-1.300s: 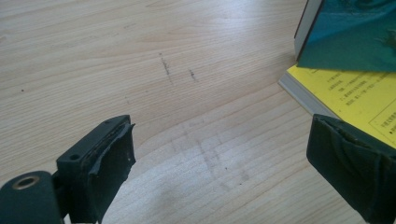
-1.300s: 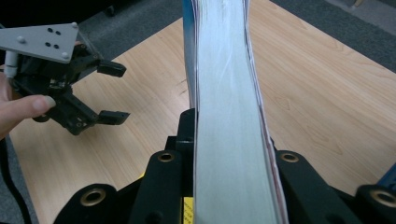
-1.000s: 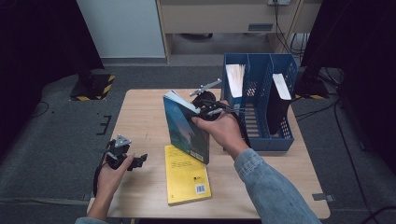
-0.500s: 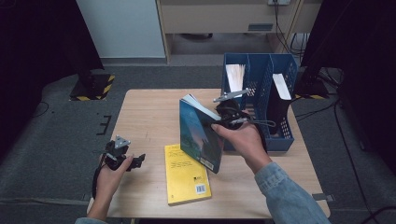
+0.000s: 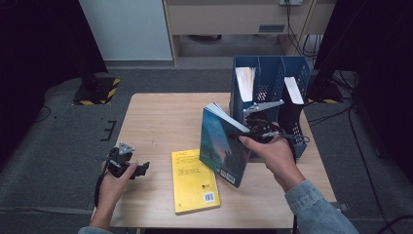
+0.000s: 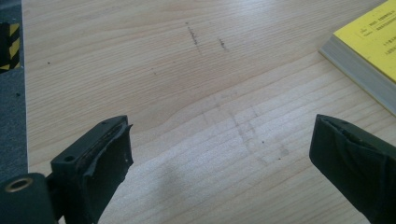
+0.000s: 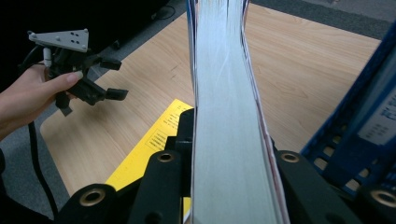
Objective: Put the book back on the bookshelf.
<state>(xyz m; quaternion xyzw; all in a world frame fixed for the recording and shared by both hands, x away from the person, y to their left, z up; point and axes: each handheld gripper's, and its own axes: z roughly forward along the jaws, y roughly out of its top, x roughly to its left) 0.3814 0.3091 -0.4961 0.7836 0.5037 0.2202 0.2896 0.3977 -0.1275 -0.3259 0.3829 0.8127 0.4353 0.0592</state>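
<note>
We see the wooden surface (image 5: 160, 122) carrying a blue file rack (image 5: 297, 141) at its far right. Just left of that rack, the teal book (image 5: 221, 146) stands tilted, clamped at its page edge by our right tool (image 5: 253, 131). Well left of the rack, beyond the yellow book (image 5: 194, 180), our left tool (image 5: 139, 169) gapes empty.

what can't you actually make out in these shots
- Title on the blue-green book: high view, too small and angled; right gripper view shows just its page edges.
- Print on the yellow book: high view, too small; left gripper view cuts it off at the edge.
- Contents of the blue file holder: high view, its walls hide the lower parts.
</note>
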